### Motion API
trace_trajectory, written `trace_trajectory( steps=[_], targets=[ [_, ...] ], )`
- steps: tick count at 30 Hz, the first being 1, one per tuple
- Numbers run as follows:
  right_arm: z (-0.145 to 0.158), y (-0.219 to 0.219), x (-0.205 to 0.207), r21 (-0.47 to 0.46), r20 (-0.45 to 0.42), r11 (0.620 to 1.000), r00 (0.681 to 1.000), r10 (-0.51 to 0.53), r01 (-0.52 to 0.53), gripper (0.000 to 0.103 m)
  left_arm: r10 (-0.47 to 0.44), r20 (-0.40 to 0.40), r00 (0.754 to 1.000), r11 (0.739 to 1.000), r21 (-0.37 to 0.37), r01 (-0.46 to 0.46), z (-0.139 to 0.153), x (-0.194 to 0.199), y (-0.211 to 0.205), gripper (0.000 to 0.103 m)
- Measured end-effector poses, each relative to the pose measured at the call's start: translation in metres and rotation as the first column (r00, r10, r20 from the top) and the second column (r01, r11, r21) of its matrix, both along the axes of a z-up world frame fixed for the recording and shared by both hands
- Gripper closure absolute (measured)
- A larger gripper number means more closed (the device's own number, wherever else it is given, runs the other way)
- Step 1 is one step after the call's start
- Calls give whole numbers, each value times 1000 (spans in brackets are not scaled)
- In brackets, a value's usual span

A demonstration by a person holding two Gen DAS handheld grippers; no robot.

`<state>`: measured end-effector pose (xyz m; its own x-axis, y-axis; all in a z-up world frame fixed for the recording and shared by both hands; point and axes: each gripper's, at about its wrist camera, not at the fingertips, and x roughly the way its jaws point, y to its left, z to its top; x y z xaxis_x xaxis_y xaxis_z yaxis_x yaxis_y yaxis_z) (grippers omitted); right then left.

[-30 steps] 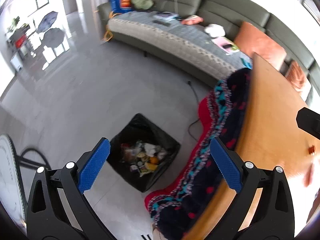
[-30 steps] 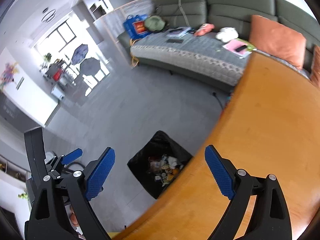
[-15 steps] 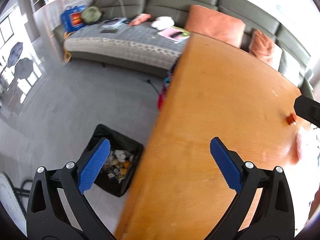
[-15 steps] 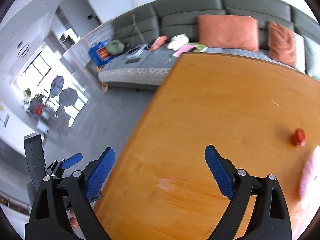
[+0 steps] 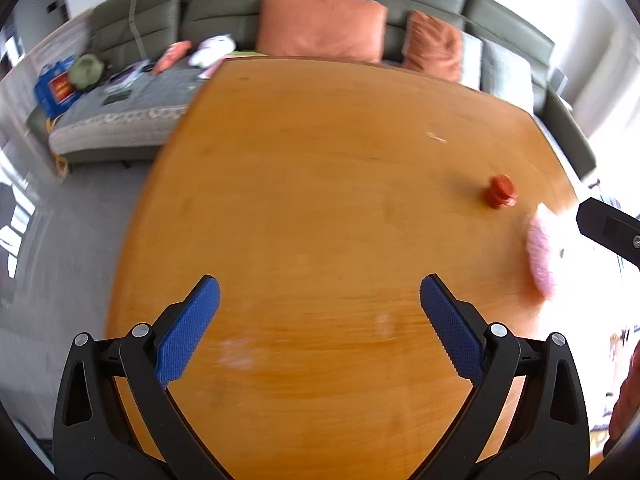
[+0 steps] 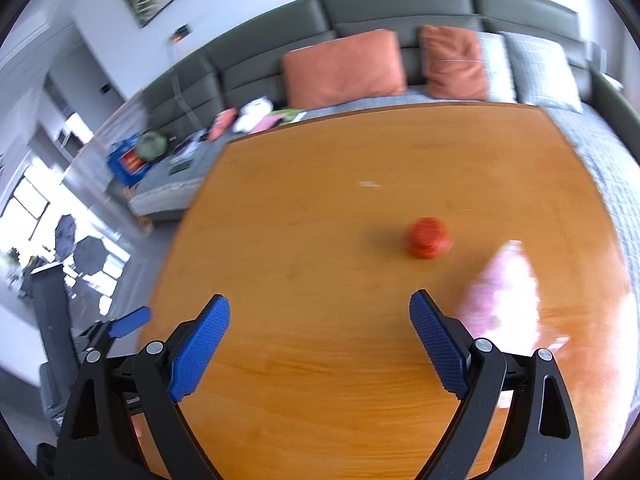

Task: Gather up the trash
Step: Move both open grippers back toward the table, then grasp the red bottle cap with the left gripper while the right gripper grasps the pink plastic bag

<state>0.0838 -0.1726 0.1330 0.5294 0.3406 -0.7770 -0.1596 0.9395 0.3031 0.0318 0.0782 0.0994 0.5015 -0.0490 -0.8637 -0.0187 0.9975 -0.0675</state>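
Two empty grippers over the table, trash ahead.

Both the left gripper [image 5: 319, 312] and the right gripper [image 6: 319, 334] have fingers spread wide, holding nothing. A small red bottle cap [image 6: 427, 237] sits on the wooden table [image 6: 320, 264], beside a blurry pink wrapper [image 6: 505, 294]. The cap looks light, hard and a bit slippery, so pinching its round sides seems best.

A table [image 6: 320, 208] fills the middle of both views. On it, toward its right side, stands a small cap-like object [image 6: 428, 238], and just beside that, nearer and further right, lies a blurred wrapper [image 6: 504, 292]. Behind the table's far edge runs a sofa [image 6: 400, 8] bearing two cushions [image 6: 344, 68] side by side. Clutter [image 5: 172, 56] lies on the sofa's left stretch, with floor [image 5: 52, 240] left of the table.
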Motion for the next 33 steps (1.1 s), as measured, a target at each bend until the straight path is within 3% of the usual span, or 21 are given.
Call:
trace_trajectory(
  steps=[7,14,17,18,21,25,29,33],
  targets=[
    [-45,-59,26,-142,-60,984,991,-120,111,12,-76,-32,997,997,20,77,-6,28,-60,6],
    [-91,-68,42,-175,-143,982,985,-95,69,12,-117,-46,992,991,56,119,-13,44,-94,6],
    [-96,-62,40,-167,-161,985,984,-77,50,12,-124,-67,990,990,57,128,-18,53,-105,6],
    [-97,-62,40,-171,-159,984,984,-77,49,15,-129,-69,989,989,62,134,-19,55,-109,6],
    [-101,-66,42,-188,-154,981,985,-73,44,39,-139,-79,987,987,71,145,-22,62,-119,6],
    [-92,-82,43,-125,-125,990,989,-78,62,66,-154,-94,984,985,62,161,-27,73,-131,6],
    [-83,-106,41,-87,-88,984,982,-165,157,68,-195,-87,977,978,59,200,-31,88,-151,6],
    [-79,-127,37,-50,-94,979,975,-204,200,68,-269,-31,963,962,36,270,-38,104,-177,6]
  ],
)
